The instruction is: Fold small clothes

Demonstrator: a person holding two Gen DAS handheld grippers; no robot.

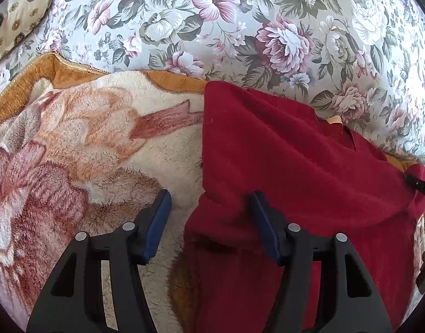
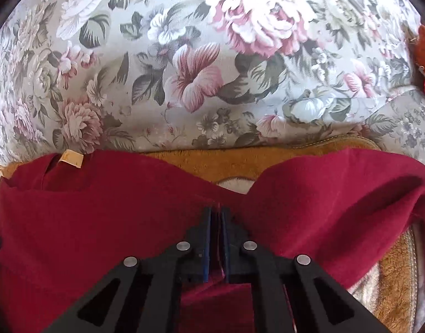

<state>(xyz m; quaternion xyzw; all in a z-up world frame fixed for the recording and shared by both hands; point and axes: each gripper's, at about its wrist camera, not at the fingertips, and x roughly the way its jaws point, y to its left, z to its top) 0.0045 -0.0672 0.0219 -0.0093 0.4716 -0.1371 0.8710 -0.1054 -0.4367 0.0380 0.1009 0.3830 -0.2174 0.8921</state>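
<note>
Right jaws pinched on red cloth, left jaws apart at the garment's side edge.

The red garment (image 1: 295, 166) lies spread on the plush blanket (image 1: 73, 138), up against the floral cushion (image 1: 240, 27), with its neck label (image 2: 71, 159) at the far edge. The right gripper (image 2: 217, 213) has its 2 jaws together with a fold of the red cloth clamped between them. The left gripper (image 1: 209, 197) stands with its jaws apart over the garment's edge, one finger over the blanket, the other on red fabric, nothing pinched. It looks soft, light and fleecy, so I judge it will drape and sag, not slip. Best holds are likely hems and corners, pinching both layers, since a single layer would probably peel away.
</note>
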